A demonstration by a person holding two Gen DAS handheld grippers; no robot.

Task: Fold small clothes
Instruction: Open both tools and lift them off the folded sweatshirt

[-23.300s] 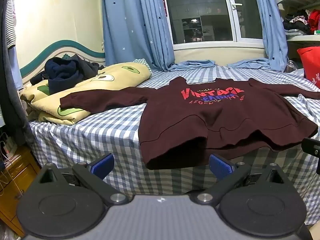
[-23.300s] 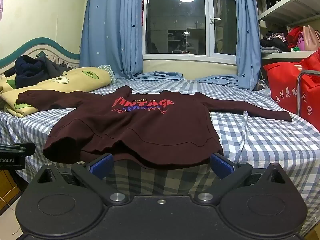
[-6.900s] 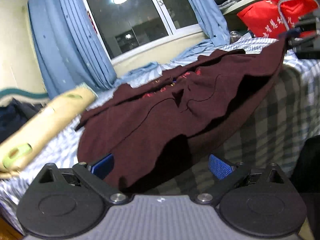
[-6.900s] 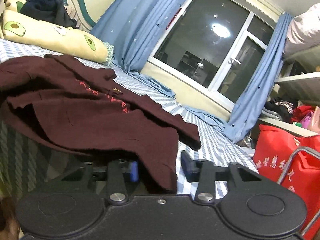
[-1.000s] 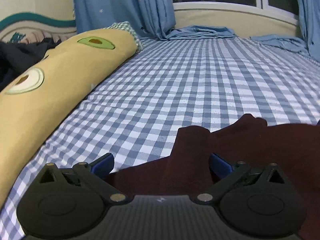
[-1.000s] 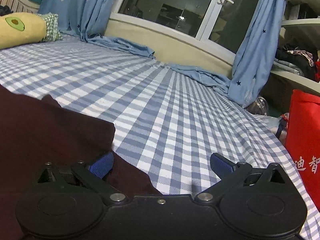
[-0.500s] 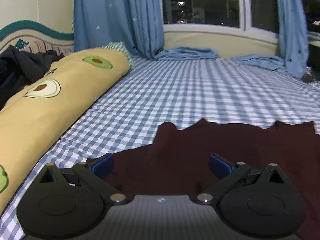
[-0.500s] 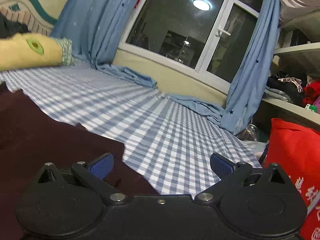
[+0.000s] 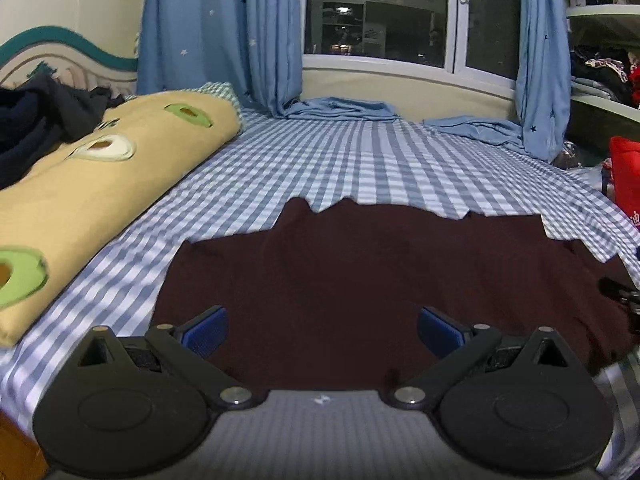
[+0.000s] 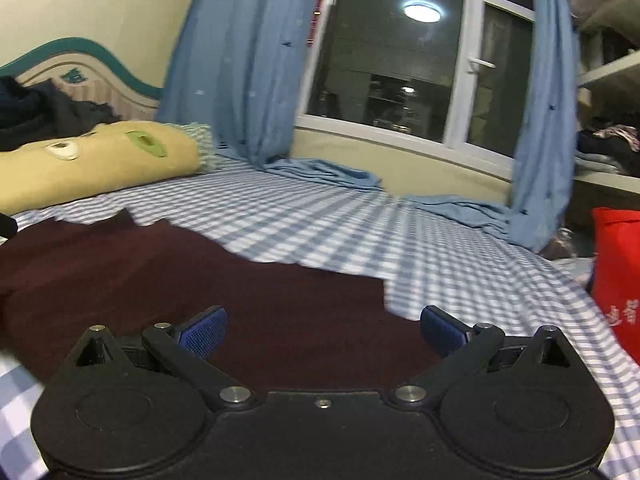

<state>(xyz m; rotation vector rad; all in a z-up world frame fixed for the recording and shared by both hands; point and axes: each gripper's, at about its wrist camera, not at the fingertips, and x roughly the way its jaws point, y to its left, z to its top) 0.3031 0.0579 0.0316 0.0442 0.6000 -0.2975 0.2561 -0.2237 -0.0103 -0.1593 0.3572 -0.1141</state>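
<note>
In the left wrist view, the sweater (image 9: 360,280) is seen folded into a dark block lying flat at the near edge of the bed (image 9: 360,160), beside the pillow (image 9: 100,176). The left tongs (image 9: 322,328) are held wide apart with nothing gripped, just above the near edge of the cloth. For a neat next fold, both near corners should be pinched evenly and the layers kept aligned.

In the right wrist view, the right tongs (image 10: 322,330) are likewise spread wide and empty, over the sweater's right portion near its right edge; the bag (image 10: 618,280) is seen past the bed's right edge.
</note>
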